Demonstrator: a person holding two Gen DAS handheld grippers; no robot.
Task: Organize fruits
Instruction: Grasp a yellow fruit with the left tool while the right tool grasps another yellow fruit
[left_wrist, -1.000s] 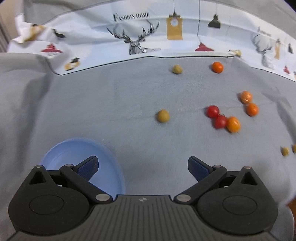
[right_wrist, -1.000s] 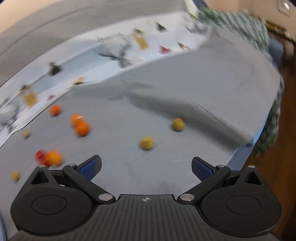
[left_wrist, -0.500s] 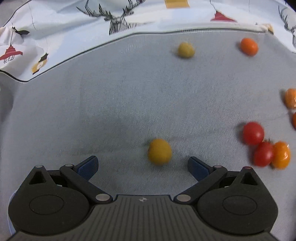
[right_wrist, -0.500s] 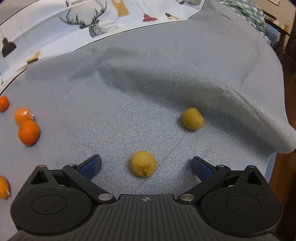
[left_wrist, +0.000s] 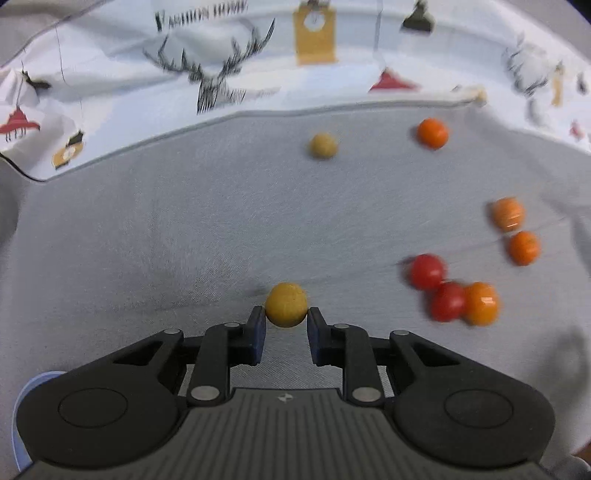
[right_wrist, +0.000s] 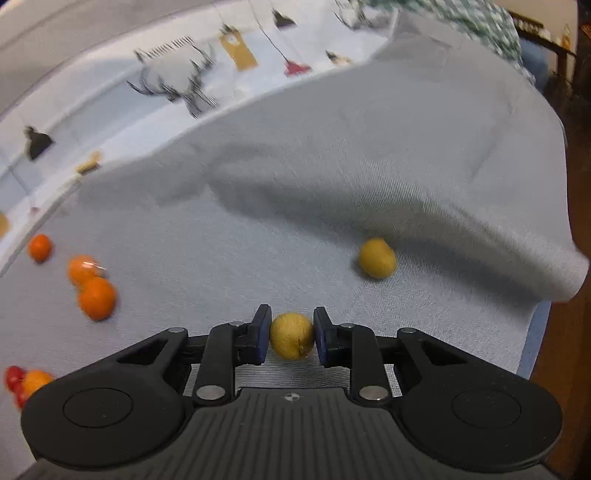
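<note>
- The grey cloth (left_wrist: 184, 229) spreads wide and bare to the left of the left gripper (left_wrist: 286, 325); its far edge meets a pale printed sheet (left_wrist: 110, 85) drawn with a stag's head and hanging lamps
- In the right wrist view the grey cloth rises in a long raised fold (right_wrist: 461, 206) across the right side, then drops off at a corner where dark floor (right_wrist: 576, 332) shows
- A sliver of a light blue bowl (left_wrist: 22, 406) shows at the lower left edge of the left wrist view, behind the gripper body
- The left gripper is clenched on a yellow fruit (left_wrist: 286, 304), which sits at the very tips of its blue pads (left_wrist: 258, 332), touching both
- To its right lie two red tomatoes (left_wrist: 426, 271) and an orange fruit (left_wrist: 480, 303) pressed together, with two more orange ones (left_wrist: 508, 214) near beyond; a dull yellow fruit (left_wrist: 323, 146) and an orange ball (left_wrist: 432, 133) sit close to the cloth's far edge
- The right gripper (right_wrist: 291, 336) grips a second yellow fruit (right_wrist: 291, 335) squarely between its pads, a small dark stem mark low on its skin
- Another yellow piece (right_wrist: 377, 257) lies apart, ahead and right, at the foot of the fold; a pair of orange fruits (right_wrist: 96, 297) lies well off to the left
- The sheet carries blurred lettering (left_wrist: 201, 14) that seems to begin "Fashion"; the rest is unreadable
</note>
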